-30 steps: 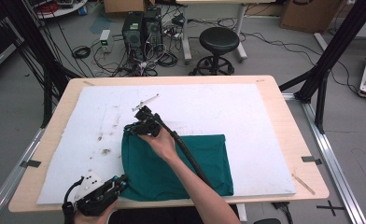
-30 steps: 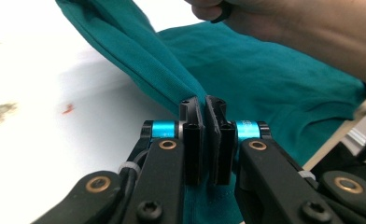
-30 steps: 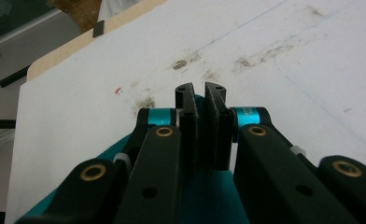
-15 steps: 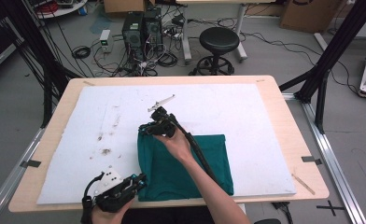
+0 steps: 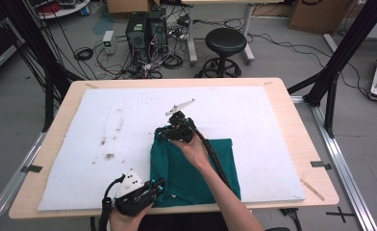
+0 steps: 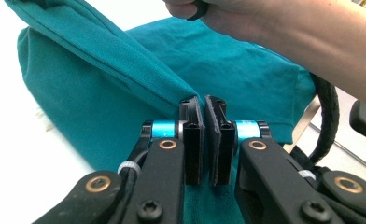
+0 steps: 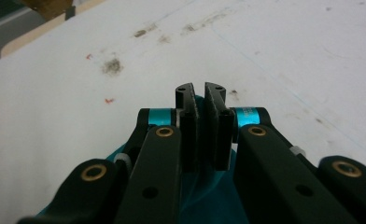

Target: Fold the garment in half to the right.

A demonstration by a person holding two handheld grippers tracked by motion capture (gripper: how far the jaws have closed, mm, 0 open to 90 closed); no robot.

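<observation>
A teal cloth (image 5: 174, 168) lies partly folded on the white board (image 5: 263, 120), near the front edge. My left gripper (image 5: 158, 185) sits at the cloth's near left corner, shut on a fold of the teal cloth (image 6: 102, 88); the left gripper (image 6: 204, 105) has fabric pinched between its pads. My right gripper (image 5: 161, 134) is at the cloth's far left corner, and the right gripper (image 7: 200, 93) is shut on the teal cloth (image 7: 214, 193), a sliver of it showing between the jaws. The right forearm (image 5: 210, 168) crosses over the cloth.
Dark stains (image 5: 108, 156) mark the board left of the cloth. The wooden table edge (image 5: 316, 154) frames the board. A black stool (image 5: 224, 41), computer cases (image 5: 145, 29) and loose cables stand on the floor beyond the far side.
Both grippers have moved to the right, dragging the cloth's left edge with them. The cloth now looks narrower and doubled over on its left side.
</observation>
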